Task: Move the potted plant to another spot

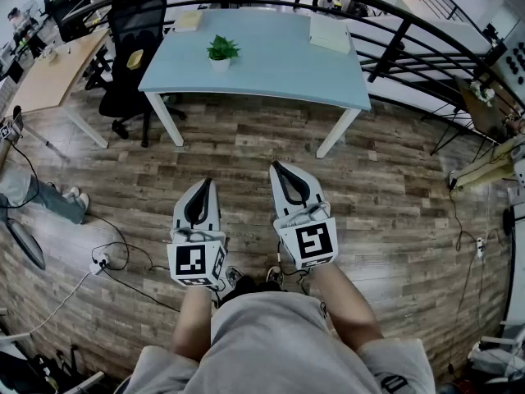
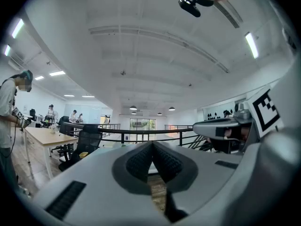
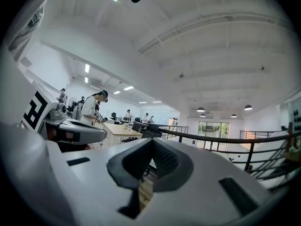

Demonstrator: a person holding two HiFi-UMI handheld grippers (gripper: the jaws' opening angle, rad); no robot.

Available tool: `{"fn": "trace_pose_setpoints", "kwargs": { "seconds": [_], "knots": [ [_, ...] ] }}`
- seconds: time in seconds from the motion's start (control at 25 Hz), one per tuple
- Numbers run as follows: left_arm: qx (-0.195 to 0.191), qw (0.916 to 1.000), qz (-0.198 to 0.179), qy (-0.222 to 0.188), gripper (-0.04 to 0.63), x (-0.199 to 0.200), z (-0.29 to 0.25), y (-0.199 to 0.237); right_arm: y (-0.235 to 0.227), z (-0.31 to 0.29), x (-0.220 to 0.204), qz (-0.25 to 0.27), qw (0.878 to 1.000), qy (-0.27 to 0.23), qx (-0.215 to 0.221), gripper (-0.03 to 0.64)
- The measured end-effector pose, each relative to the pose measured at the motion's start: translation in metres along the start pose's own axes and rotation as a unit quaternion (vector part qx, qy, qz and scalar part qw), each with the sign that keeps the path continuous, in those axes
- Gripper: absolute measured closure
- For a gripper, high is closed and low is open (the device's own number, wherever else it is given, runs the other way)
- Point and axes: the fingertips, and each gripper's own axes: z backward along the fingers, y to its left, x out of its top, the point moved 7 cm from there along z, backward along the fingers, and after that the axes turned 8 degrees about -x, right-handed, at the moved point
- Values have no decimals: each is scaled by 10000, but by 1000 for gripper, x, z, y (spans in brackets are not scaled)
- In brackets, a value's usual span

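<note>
My left gripper, right gripper: jaws closed on nothing. Potted plant well ahead of these 2, on blue table. Black chair beside table's left end; wood floor between.

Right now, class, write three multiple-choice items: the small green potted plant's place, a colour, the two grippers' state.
1. Where does the small green potted plant stand? A wooden floor; B light blue rectangular table; C black office chair.
2. Its pot is: A red; B white; C black.
3. The left gripper and right gripper are: A shut, empty; B shut on the plant; C wide open.
Answers: B, it sits on the tabletop; B, the pot shows white; A, both gripper views show jaws together, nothing between.
</note>
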Motion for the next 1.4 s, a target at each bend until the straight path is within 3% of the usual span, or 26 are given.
{"fn": "trace_pose_setpoints", "kwargs": {
  "seconds": [0.28,0.48,0.8,0.92,1.16,1.4],
  "knots": [
    [-153,9998,13,141,584,-11,6,14,21,-3,-14,-138,9999,93,32,614],
    [-350,9985,149,393,584,-32,18,33,30,13,-33,141,9984,425,351,612],
    [-479,9965,333,605,584,-62,24,65,42,16,-70,-93,9962,869,2,607],
    [-501,9957,414,662,584,-70,17,74,42,5,-82,-195,9943,1045,5,519],
    [-514,9942,500,798,584,-77,-22,85,21,-38,-98,-218,9925,1192,158,454],
    [-384,9948,384,857,584,-75,-93,121,-9,-119,-122,-396,9910,1206,431,399]
  ]
}}
